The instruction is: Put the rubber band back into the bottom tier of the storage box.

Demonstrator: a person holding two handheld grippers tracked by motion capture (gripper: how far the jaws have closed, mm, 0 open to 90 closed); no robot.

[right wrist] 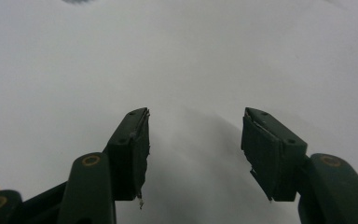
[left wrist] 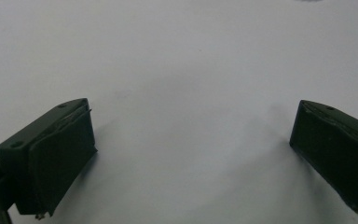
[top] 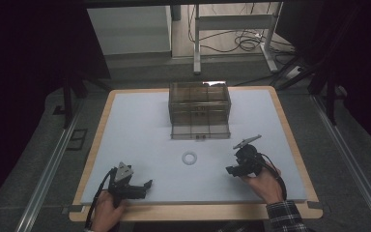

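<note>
The left tool [top: 142, 187] and right tool [top: 232, 170] rest near on the bench [top: 140, 125], both gaping wide with nothing held. A white ring [top: 190, 157] lies between them, with a clear box [top: 199, 109] at the far side.

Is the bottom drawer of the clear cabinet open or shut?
Open. In the high view the bottom drawer juts forward from the clear drawer cabinet onto the table; contents cannot be told.

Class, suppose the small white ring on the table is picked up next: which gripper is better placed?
Probably the right gripper: it sits nearer the small white ring, its open jaws pointing roughly toward it. The left gripper, also open, lies farther back near the table's front edge.
</note>
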